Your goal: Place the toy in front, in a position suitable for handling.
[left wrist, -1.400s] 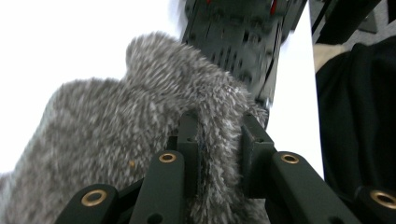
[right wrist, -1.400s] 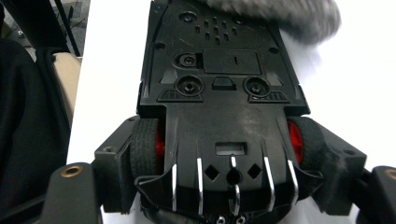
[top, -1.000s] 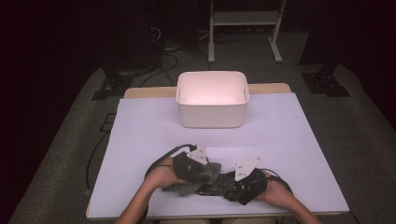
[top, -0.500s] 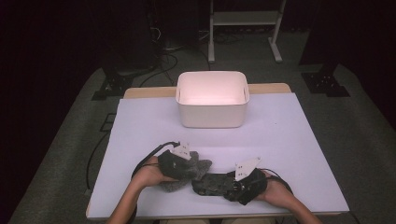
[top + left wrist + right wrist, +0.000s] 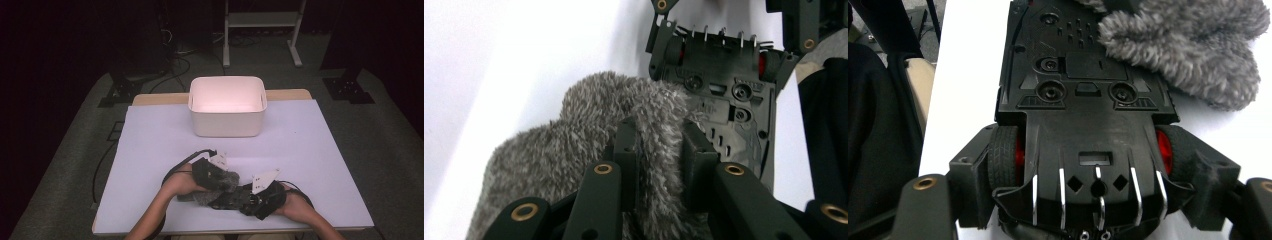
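**Wiping a toy car held belly-up**

Lying near the counter [image 5: 150, 145] edge, well short of the white bin [image 5: 227, 106], the toy car [image 5: 235, 197] runs lengthwise between both hands.

Left gripper view: the left gripper [image 5: 659, 150] is clenched on the grey fluffy cloth [image 5: 574, 145], just beside the car's underside.

Right gripper view: the right gripper [image 5: 1093, 175] clamps the car across its wheels, chassis facing up, long axis pointing away toward the cloth.

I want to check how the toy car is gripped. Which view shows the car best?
The right gripper view: the car lies underside up, with the jaws clamped on its two wheels. The left gripper view shows one end of the underside behind the grey cloth. The high view gives a small dark shape.
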The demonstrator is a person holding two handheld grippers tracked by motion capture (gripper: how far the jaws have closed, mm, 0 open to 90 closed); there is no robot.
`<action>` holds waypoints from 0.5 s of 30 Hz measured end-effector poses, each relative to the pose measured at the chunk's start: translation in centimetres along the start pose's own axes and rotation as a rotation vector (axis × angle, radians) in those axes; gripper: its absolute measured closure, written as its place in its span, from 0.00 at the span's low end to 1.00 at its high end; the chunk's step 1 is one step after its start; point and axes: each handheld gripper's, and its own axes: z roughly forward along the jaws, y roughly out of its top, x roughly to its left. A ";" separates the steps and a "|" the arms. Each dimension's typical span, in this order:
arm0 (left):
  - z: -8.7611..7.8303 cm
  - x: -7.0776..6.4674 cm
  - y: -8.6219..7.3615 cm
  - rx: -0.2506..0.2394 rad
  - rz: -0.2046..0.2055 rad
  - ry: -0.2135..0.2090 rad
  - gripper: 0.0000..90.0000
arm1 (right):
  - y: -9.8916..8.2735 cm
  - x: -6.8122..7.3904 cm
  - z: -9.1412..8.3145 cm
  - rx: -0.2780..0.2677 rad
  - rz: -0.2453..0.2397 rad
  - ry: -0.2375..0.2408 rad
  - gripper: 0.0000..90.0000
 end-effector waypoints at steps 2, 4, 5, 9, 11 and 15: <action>-0.3 -0.2 -0.5 -0.005 -0.002 0.006 0.82 | 0.0 0.0 0.0 0.000 0.000 0.000 0.26; -0.8 -0.4 -1.1 -0.011 0.000 0.010 0.82 | 0.0 0.0 0.0 -0.002 0.006 -0.001 0.26; -1.1 -0.5 -1.3 -0.010 -0.002 0.009 0.82 | 0.0 0.0 0.0 -0.002 0.005 -0.001 0.26; -2.0 -1.0 -2.7 -0.004 -0.025 -0.007 0.81 | 0.0 0.0 0.0 -0.005 0.000 0.000 0.26; -2.4 -1.3 -3.2 -0.001 -0.027 -0.020 0.81 | 0.0 0.0 0.0 -0.004 -0.002 0.000 0.26; -2.5 -2.1 -3.2 0.001 -0.007 -0.031 0.81 | 0.0 0.0 0.0 -0.005 -0.001 0.002 0.26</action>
